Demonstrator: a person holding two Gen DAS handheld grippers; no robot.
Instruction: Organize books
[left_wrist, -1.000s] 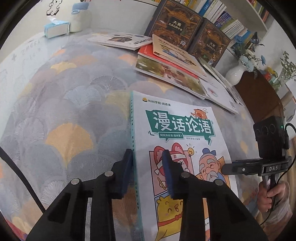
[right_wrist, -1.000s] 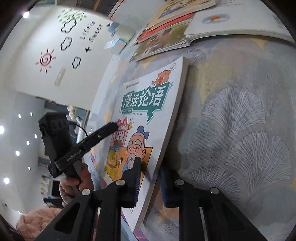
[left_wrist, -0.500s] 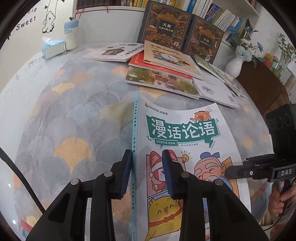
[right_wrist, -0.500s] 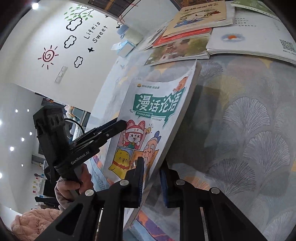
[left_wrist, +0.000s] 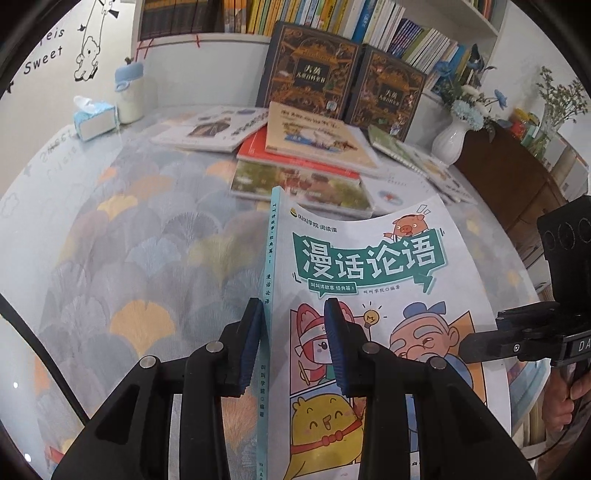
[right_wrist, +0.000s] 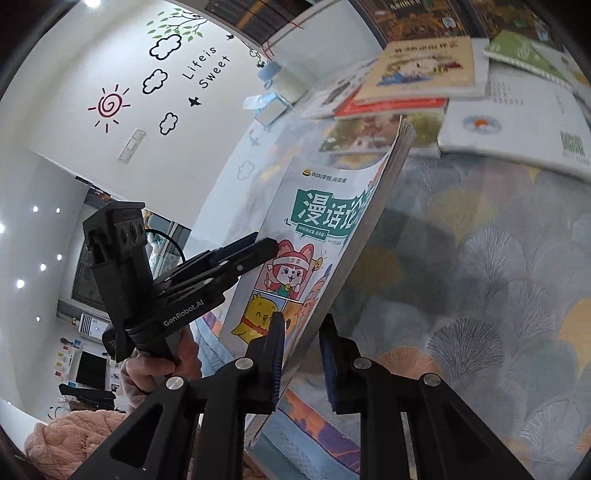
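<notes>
A comic book (left_wrist: 369, 258) with a green title banner and a teal spine hangs above the fan-patterned tablecloth (left_wrist: 129, 240), held from both sides. My left gripper (left_wrist: 293, 339) is shut on its spine edge, one pad on the cover and one behind. In the right wrist view the same book (right_wrist: 317, 214) tilts up, and my right gripper (right_wrist: 301, 354) is shut on its open page edge near the lower corner. The cover bows a little at its far end. The right gripper's tip (left_wrist: 465, 343) shows at the book's right edge, and the left gripper (right_wrist: 258, 247) at its left edge.
A loose pile of books (left_wrist: 306, 155) lies at the back of the table. Two dark boxed volumes (left_wrist: 310, 70) stand upright behind it under a full shelf. A white vase (left_wrist: 448, 140), a tissue box (left_wrist: 94, 118) and a bottle (left_wrist: 129, 96) stand nearby.
Both grippers have risen with the book, which now hangs higher above the cloth and casts a wider shadow. More of the shelf shows. Both grips are unchanged.
</notes>
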